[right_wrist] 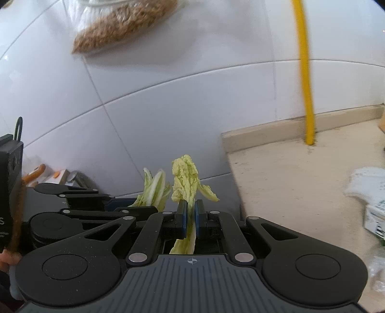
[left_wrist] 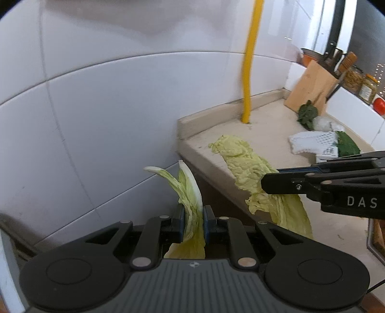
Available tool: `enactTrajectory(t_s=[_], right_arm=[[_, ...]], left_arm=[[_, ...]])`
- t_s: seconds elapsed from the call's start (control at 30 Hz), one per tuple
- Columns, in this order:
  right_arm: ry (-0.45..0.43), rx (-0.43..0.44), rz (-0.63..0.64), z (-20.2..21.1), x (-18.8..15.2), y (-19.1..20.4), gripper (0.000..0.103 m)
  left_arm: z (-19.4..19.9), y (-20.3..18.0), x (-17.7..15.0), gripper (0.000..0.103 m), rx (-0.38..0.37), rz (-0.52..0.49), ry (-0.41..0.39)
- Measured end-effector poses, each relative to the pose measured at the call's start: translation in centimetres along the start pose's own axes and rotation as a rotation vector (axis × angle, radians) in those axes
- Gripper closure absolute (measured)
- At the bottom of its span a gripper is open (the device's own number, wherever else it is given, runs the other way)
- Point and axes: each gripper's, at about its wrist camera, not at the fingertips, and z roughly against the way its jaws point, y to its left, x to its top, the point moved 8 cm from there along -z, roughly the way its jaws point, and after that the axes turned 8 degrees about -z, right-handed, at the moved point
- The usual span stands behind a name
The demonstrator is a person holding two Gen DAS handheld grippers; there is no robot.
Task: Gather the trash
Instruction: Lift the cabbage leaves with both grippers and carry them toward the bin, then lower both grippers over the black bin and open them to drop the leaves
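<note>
In the left wrist view my left gripper (left_wrist: pixel 193 210) is shut on a pale cabbage leaf with a white rib (left_wrist: pixel 190 192), which sticks up between the blue pads. At the right, my right gripper (left_wrist: pixel 269 180) is shut on a crinkled yellow-green cabbage leaf (left_wrist: pixel 240 161) that droops on both sides of its fingers. The right wrist view shows the same: the right gripper (right_wrist: pixel 190 208) clamps the crinkled leaf (right_wrist: pixel 185 175), and the left gripper (right_wrist: pixel 134 204) holds its ribbed leaf (right_wrist: pixel 154 190) just to the left. Both grippers hang at the left end of the counter, by the tiled wall.
A beige counter (left_wrist: pixel 269 134) runs off to the right, with a yellow pipe (left_wrist: pixel 247 72) rising from it. On the counter are a wooden knife block (left_wrist: pixel 310 86), dark green leaves (left_wrist: pixel 306 114), a white net wrapper (left_wrist: pixel 310 142) and jars (left_wrist: pixel 367 88). A bag of brown grains (right_wrist: pixel 125 21) hangs on the wall.
</note>
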Motion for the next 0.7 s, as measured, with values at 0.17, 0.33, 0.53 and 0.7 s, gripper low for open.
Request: enactTrajectory(t_s=[0.17,0.33,0.53,0.7], right_arm=[[0.033,0.015,0.021,-2.1,-0.4,1.6,0.094],[0.059,0.015,0.033,-3.7,-0.5,2.6,0.094],[0.084,0.001,0.042,-5.1,-0.9,3.0,0.094],[0.111,-0.011,0.051,-6.6,-1.2,3.2,0.094]], left_arm=[[-0.3,1.5,-0.9,0.092,0.018,0.03,0.015],[-0.8,3.0,-1.7,0.092,0.038,0.059,0.029],[-1.7,4.2,-2.3,0.092,0.044,0.076,0.046],[-2.7,5.0,-2.8,0.092,0.043,0.094,0.064]])
